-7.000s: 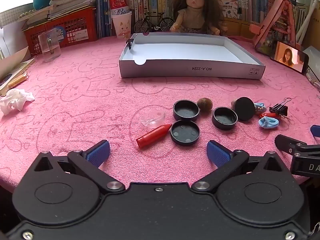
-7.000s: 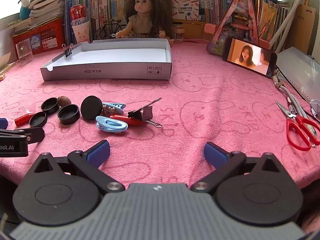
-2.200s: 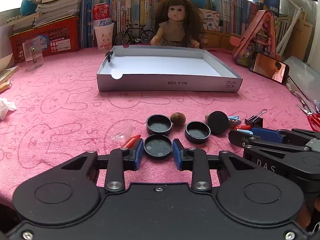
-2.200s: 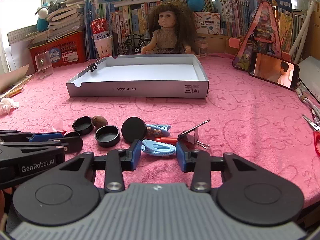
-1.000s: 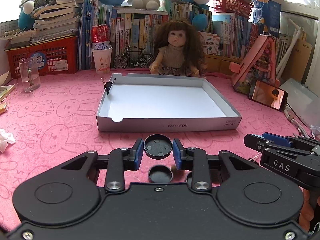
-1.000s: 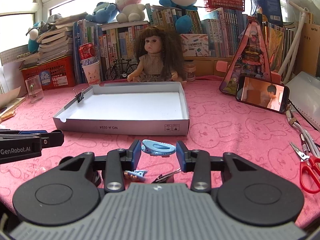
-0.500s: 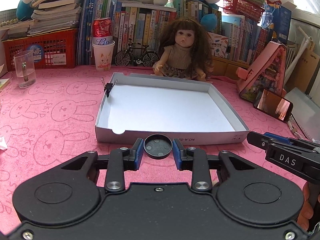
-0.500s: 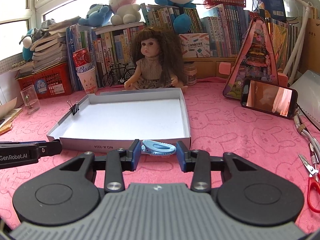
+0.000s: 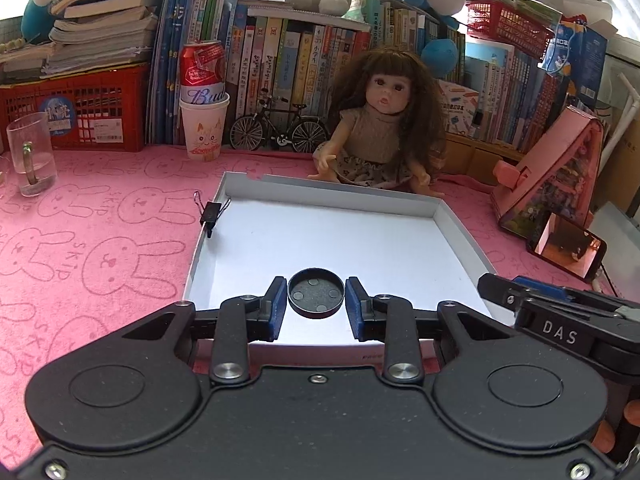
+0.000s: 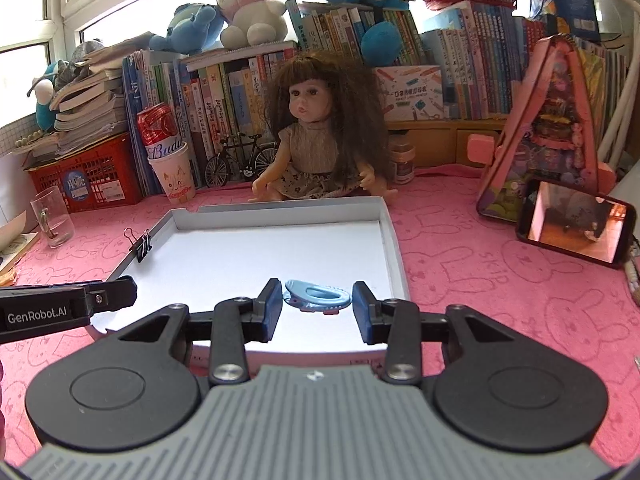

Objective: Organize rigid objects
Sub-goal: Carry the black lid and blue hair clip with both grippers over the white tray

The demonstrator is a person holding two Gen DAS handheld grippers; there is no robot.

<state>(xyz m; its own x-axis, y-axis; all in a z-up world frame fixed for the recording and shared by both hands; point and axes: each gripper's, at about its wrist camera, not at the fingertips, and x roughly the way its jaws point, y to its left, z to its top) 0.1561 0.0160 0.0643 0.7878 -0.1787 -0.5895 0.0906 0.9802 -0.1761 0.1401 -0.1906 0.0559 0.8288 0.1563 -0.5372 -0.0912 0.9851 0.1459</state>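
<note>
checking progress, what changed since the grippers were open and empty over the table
The left gripper took hold of the black round lid, the right gripper the blue clip; both carried them over the white tray. The binder clip stayed on its rim.

Your left tool's body (image 9: pixel 316 408) hides the white box's near wall (image 9: pixel 320 354), its print unreadable; the phone's screen (image 10: pixel 576 224) is too blurred to tell.

Bright daylight from the window (image 10: pixel 36 20) behind, sharp pictures, strong fisheye bending and dark corners at the edges.
</note>
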